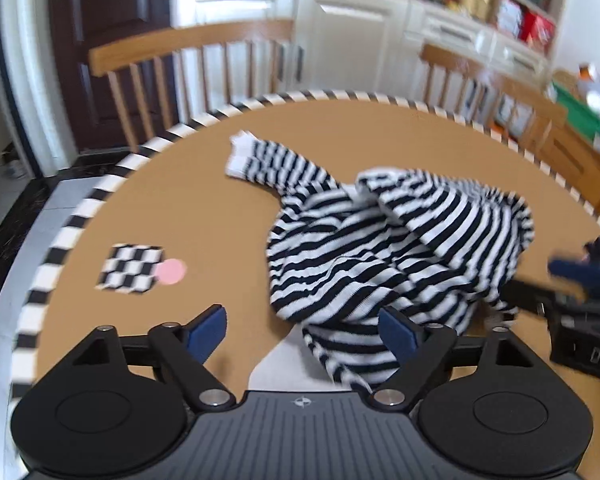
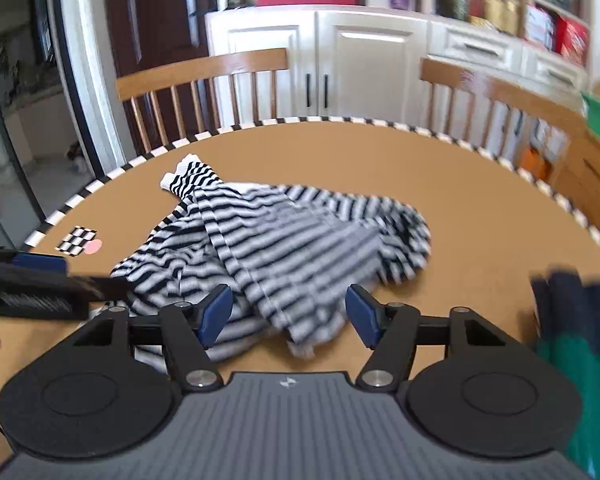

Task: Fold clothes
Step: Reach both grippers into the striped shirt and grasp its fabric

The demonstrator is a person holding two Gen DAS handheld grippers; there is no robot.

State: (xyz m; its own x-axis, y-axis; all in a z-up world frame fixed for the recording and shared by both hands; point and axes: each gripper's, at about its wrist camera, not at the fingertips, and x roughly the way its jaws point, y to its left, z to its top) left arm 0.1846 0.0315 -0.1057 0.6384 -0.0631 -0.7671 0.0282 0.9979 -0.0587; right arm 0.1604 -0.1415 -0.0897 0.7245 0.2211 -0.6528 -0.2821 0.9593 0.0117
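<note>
- Lying crumpled near the middle of the brown table (image 1: 204,184): striped garment (image 1: 372,248), 1 sleeve reaching toward the far-left rim.
- Hovering spread wide, gripping nothing: left gripper (image 1: 300,330) and right gripper (image 2: 289,312).
- Risking pinching 2 bunched layers at once, dragging the heap instead of spreading it.
- Risking 2 grippers colliding, both crowding the near hem.
- Showing no containers on the table.

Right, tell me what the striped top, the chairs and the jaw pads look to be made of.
Striped top: soft knit, probably cotton jersey; it crumples in loose folds and has a ribbed white cuff.
Chairs: wood, light brown with a slight sheen; slim spindles under a curved rail.
Pads: blue, matte, maybe rubber or foam; unclear.
</note>
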